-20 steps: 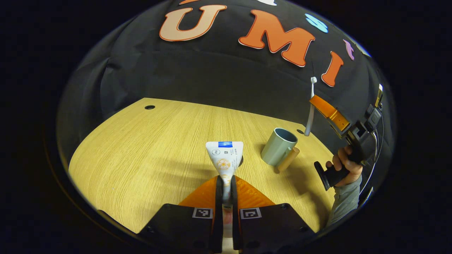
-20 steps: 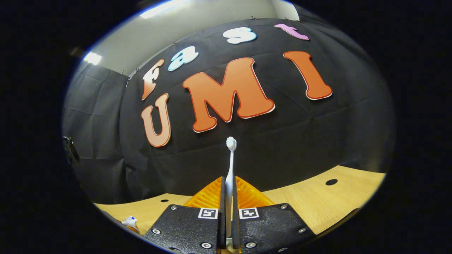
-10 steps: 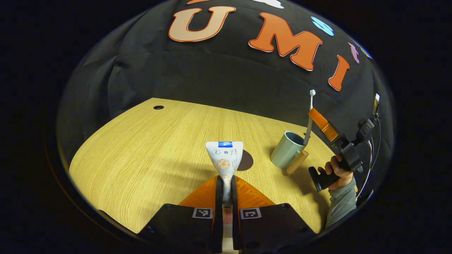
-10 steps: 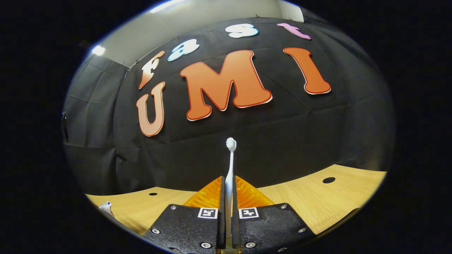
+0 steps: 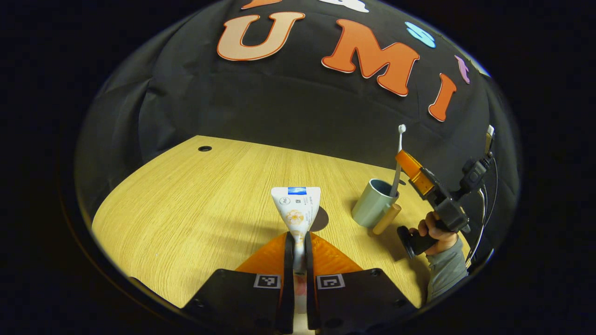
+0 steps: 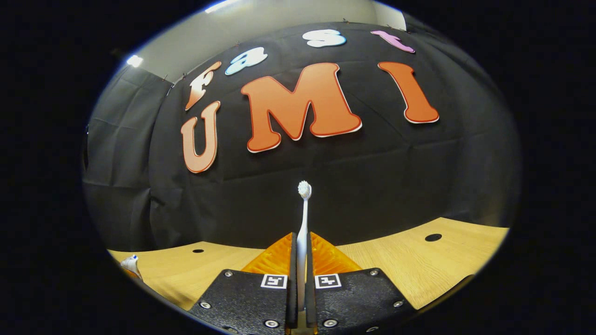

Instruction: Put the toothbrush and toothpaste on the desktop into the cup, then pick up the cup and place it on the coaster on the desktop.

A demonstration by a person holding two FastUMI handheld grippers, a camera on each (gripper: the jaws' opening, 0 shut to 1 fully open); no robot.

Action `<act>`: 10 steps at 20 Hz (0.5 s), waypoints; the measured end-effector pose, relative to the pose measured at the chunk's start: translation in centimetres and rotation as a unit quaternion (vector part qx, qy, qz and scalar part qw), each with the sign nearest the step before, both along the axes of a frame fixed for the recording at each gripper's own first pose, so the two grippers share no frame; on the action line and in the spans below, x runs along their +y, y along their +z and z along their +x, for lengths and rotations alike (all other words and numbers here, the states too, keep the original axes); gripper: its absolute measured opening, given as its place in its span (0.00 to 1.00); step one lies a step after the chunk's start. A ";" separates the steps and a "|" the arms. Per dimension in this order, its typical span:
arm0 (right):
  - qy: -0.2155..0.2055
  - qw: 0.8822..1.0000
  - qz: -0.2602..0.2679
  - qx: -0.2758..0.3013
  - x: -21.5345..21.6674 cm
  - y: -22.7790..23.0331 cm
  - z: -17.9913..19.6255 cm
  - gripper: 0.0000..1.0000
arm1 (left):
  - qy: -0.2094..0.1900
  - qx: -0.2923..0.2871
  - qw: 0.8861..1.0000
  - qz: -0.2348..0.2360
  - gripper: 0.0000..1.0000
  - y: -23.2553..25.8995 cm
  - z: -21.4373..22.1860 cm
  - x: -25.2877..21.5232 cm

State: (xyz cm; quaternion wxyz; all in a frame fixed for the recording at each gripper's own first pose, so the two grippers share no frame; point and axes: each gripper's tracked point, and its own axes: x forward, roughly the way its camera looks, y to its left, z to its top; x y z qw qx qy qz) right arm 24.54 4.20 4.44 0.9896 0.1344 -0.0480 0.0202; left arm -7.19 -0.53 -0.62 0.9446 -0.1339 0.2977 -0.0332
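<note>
Left gripper [image 5: 298, 242] clamped on white toothpaste tube [image 5: 296, 204], cap end hidden. Right gripper [image 6: 300, 260] clamped on white plastic toothbrush [image 6: 303, 218]; lower end hidden inside grey-green mug [image 5: 372, 208], frame right.

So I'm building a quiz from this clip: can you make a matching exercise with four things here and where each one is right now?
Things:
1. toothpaste
2. toothbrush
3. cup
4. coaster

States:
A. standing on the desktop, handle toward the camera
B. clamped in the left gripper
C. flat on the desktop, partly hidden behind the tube
D. held upright by the right gripper, lower end in the cup

Pairs: 1-B, 2-D, 3-A, 4-C
</note>
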 end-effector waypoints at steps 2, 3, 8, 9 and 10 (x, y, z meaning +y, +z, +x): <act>-0.005 1.000 -0.004 -0.005 -0.4 0.2 -0.6 0.08 | -0.002 -0.003 1.000 0.002 0.14 -0.4 0.9 0.8; -0.006 1.000 -0.007 -0.005 -0.5 0.3 -0.9 0.07 | -0.004 -0.006 1.000 0.004 0.14 -0.6 1.3 1.1; -0.007 0.999 -0.037 0.001 -0.7 -0.2 -2.4 0.08 | -0.016 -0.020 1.000 0.003 0.14 0.3 3.6 0.9; -0.005 0.999 -0.041 0.003 -0.7 -0.4 -2.6 0.08 | -0.018 -0.025 1.000 0.002 0.14 0.7 4.0 0.6; -0.004 0.999 -0.044 0.008 -0.7 -0.6 -2.9 0.08 | -0.022 -0.031 0.999 0.002 0.14 1.0 4.2 0.3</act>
